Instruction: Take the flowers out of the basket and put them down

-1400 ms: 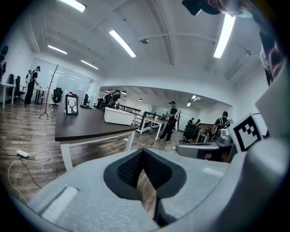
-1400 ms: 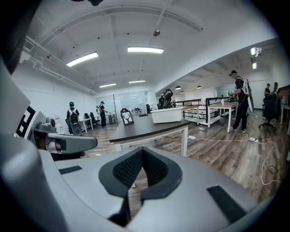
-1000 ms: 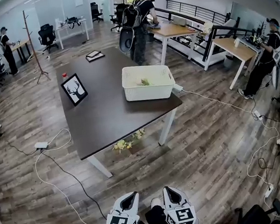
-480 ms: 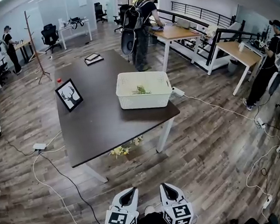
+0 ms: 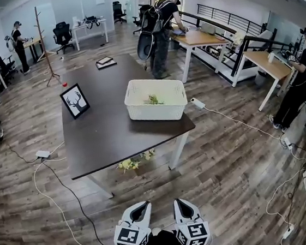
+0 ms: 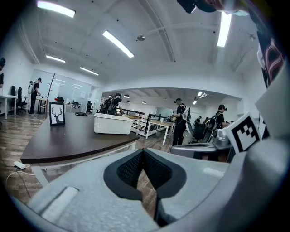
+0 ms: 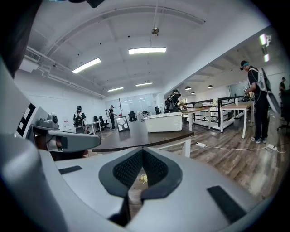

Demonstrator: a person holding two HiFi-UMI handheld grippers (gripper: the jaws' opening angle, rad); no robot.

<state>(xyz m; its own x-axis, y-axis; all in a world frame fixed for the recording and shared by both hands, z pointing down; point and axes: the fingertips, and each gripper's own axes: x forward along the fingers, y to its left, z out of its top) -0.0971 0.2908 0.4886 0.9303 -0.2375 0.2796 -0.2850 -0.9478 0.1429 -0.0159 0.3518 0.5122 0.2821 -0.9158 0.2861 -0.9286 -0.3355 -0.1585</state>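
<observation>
At the bottom centre of the head view, the left gripper (image 5: 142, 205) and the right gripper (image 5: 180, 202) hang side by side over the wooden floor, tips pointing up the frame toward the table; in each gripper view the jaws are pressed together with nothing between them. Both are well apart from the table.

Farther up, a white power strip (image 5: 42, 154) lies on the floor at mid left; yellow blooms (image 5: 135, 160) lie on the floor under the near edge of the dark table (image 5: 110, 135), which fills the middle of the frame. On the tabletop, right of centre, stands the white basket (image 5: 154, 112); the flowers (image 5: 153, 99), green and pale yellow, lie inside it. To its left a framed deer picture (image 5: 74, 100) stands tilted back. At upper centre a person with a backpack (image 5: 158, 20) bends over a wooden desk (image 5: 201, 36).
</observation>
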